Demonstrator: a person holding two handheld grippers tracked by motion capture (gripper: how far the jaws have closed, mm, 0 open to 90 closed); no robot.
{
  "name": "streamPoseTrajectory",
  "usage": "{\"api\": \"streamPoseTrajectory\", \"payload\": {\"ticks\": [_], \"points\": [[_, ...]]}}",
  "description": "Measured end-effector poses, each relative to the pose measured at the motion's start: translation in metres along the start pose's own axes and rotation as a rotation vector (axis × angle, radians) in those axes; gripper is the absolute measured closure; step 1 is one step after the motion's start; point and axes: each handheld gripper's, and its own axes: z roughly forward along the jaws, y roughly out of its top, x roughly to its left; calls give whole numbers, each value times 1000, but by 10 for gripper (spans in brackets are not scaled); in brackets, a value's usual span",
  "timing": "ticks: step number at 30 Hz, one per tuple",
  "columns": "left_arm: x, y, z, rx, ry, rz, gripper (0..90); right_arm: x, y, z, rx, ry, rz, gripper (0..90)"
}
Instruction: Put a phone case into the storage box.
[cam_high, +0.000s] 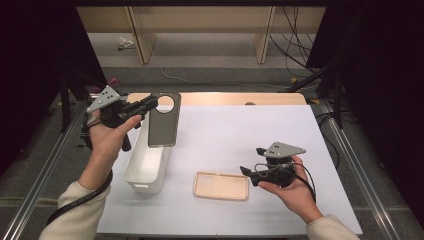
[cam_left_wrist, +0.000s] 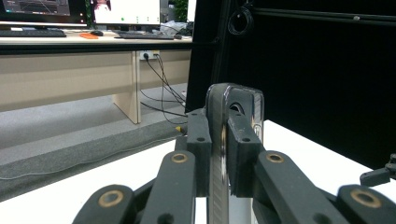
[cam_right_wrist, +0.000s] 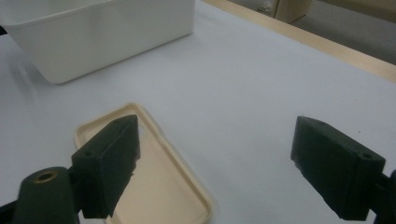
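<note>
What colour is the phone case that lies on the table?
The phone case is pale beige, a cream tone; the high view shows it best.

No text, label, brand, number or sign is legible anywhere; the lit monitor screens (cam_left_wrist: 126, 10) on the far desk in the left gripper view are too small and blurred to read.

White table (cam_high: 260, 130), white bin (cam_high: 148, 167), beige phone case (cam_high: 221, 185)
</note>
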Motion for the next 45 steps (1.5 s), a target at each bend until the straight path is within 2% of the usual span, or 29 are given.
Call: {"api": "streamPoseTrajectory", "payload": {"ticks": [20, 26, 38, 45], "points": [[16, 4, -4, -5, 28, -1, 810, 0, -1, 2, 5, 1, 7, 165], [19, 5, -2, -16, 31, -9, 810, -1, 0, 2, -1, -3, 10, 165], [26, 9, 4, -6, 43, 6, 811, -2, 0, 1, -5, -6, 14, 165], [34, 7, 6, -5, 48, 3, 811, -2, 0, 1, -6, -7, 17, 165]]}}
